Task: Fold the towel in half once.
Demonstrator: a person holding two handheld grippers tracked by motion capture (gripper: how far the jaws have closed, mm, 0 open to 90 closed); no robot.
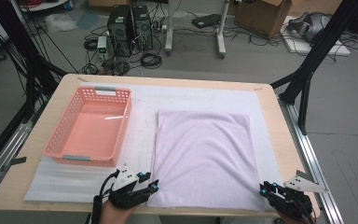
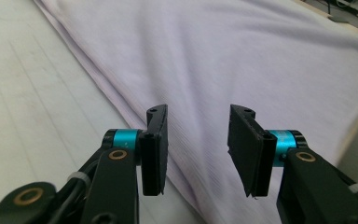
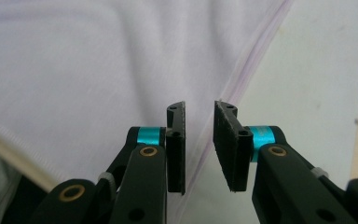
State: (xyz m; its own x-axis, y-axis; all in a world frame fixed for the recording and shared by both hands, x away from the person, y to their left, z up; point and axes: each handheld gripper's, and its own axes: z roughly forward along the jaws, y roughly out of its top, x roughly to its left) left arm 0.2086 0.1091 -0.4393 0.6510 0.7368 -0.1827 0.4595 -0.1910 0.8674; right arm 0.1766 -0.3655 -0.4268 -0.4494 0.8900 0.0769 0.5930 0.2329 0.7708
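Cloth is what I work with now: a soft, pale purple square cloth [image 1: 203, 156] lying flat on the white foam mat [image 1: 140, 140], just right of the pink plastic basket [image 1: 89, 126]. My left gripper [image 1: 150, 183] sits at the near left corner of the cloth. My right gripper [image 1: 264, 189] sits at the near right corner.

In the left gripper view my fingers [image 2: 154, 149] are spread apart, with the cloth under them and nothing pinched. In the right gripper view my fingers [image 3: 176, 149] stand closer together, but there is a gap and the purple hem [image 3: 261, 51] runs below it, not held.

I think the job is to grab both corners. To do it well, I should push each low finger flat under the hem, pinch only one layer, squeeze both sides alike, and lift together so the cloth stays smooth.
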